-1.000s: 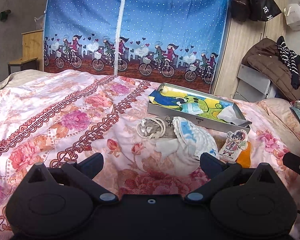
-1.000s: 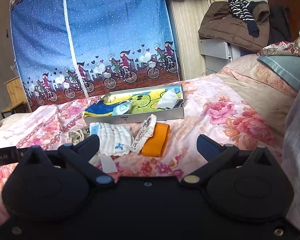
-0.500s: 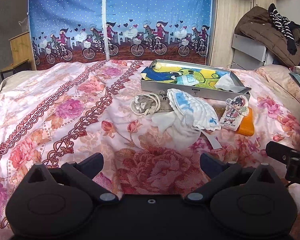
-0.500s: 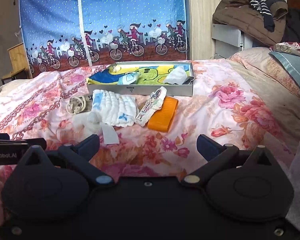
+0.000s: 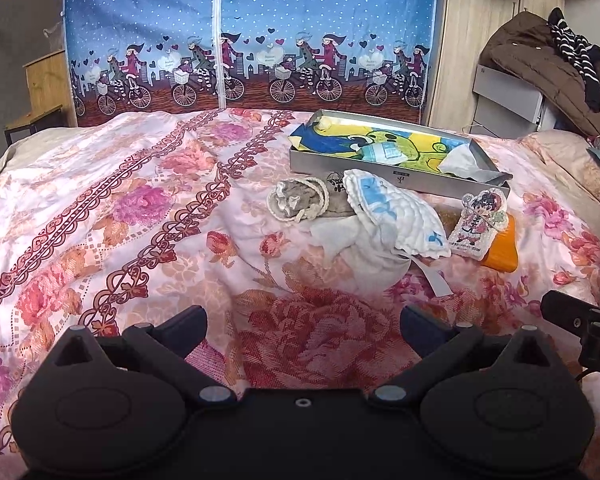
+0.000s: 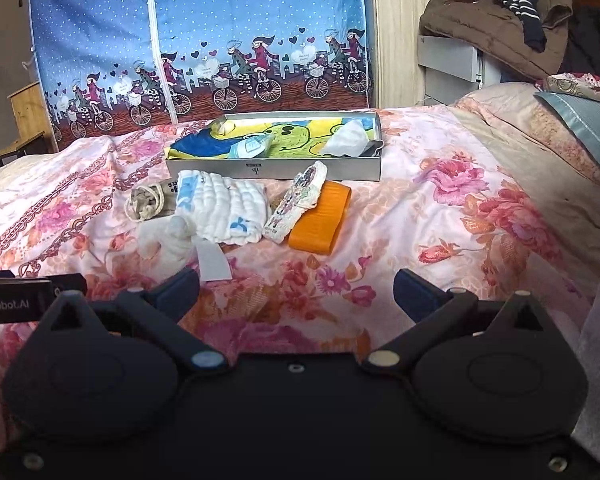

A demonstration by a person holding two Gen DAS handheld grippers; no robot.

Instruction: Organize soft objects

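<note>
Floral bedspread [image 5: 140, 208], far edge: grey box [image 6: 276, 168] with soft cloths [image 6: 224, 210] just in front; left gripper [image 5: 302, 328] and right gripper [image 6: 296, 294] both spread apart, empty, near edge.

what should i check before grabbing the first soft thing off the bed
1. Left gripper open and empty: ok, jaws spread, nothing between them.
2. Right gripper open and empty: ok.
3. Box has room: ok, a yellow-blue cloth and a white cloth lie in it but neither is piled high.
4. Targets reachable: ok, the white towel, character plush and orange item lie on the bed in front of the box.
5. Items separable: not ok, the plush lies on the orange item, and the towel overlaps the pale cloth.
6. Beige pouch cord free: cannot tell.
</note>
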